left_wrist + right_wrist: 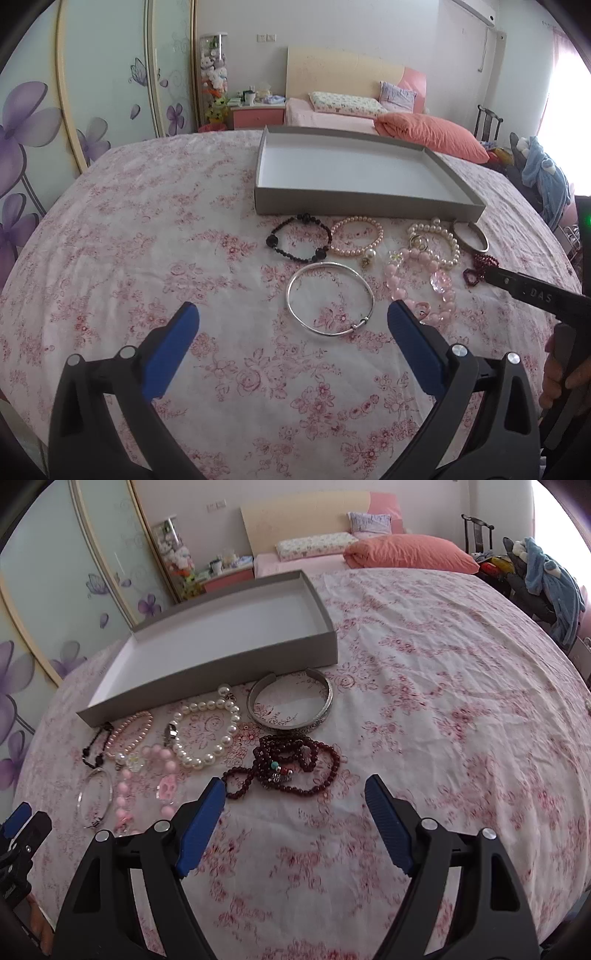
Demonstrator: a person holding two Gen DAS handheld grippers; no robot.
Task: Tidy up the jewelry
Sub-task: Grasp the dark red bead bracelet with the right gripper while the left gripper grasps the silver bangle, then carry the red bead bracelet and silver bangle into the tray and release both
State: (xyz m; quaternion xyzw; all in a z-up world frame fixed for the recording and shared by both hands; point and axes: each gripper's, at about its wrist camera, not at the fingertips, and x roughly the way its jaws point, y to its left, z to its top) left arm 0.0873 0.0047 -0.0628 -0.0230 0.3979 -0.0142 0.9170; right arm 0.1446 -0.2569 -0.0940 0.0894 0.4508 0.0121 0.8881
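Observation:
A shallow grey box (369,206) (229,672) with a white, bare floor lies on the floral cloth. In front of it are a black bead bracelet (300,238), a pink pearl bracelet (356,236), a white pearl bracelet (207,734), a pink bead bracelet (421,284), a thin silver bangle (330,299), a wide engraved silver cuff (291,705) and a dark red bead strand (291,768). My left gripper (293,319) hangs open just short of the silver bangle, holding nothing. My right gripper (295,794) is open just short of the red strand, nothing between its pads.
The floral cloth (443,701) covers a round table. Behind it are a bed with an orange pillow (432,136), a pink nightstand (258,114) and flower-printed wardrobe doors (37,129). A chair with blue clothing (546,579) stands at the right.

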